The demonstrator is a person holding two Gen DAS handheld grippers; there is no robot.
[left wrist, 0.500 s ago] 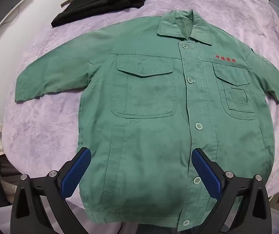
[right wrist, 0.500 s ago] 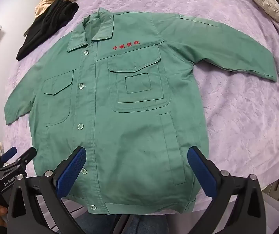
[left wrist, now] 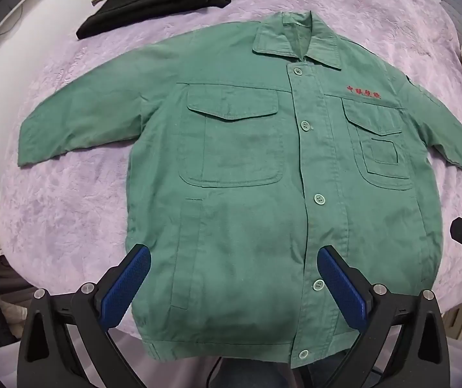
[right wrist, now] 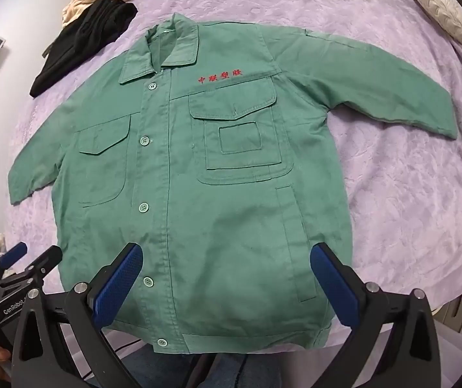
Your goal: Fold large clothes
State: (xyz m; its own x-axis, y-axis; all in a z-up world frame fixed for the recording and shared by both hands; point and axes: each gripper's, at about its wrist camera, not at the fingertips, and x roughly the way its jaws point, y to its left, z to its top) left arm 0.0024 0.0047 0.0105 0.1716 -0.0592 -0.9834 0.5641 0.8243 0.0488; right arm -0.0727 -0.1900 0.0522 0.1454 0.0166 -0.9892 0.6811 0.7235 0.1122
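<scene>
A green button-front work jacket with red chest embroidery (left wrist: 263,194) lies flat, face up, sleeves spread, on a lilac textured bedspread (left wrist: 69,213). Above its hem hover the left gripper (left wrist: 234,278) and the right gripper (right wrist: 227,274), each with blue-padded fingers (left wrist: 340,287) spread wide, holding nothing. A black folded garment (left wrist: 163,0) lies beyond the jacket's collar.

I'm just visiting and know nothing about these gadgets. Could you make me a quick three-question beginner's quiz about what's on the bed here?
1. True or false: the green jacket is buttoned shut and lies spread flat on the purple bedspread.
2. What colour is the lettering on the jacket's chest?
3. The left gripper and right gripper are: A) both open, holding nothing; B) both clamped on a sleeve; C) one open, one shut.

Key: 1 true; 2 red; 3 A.
</scene>
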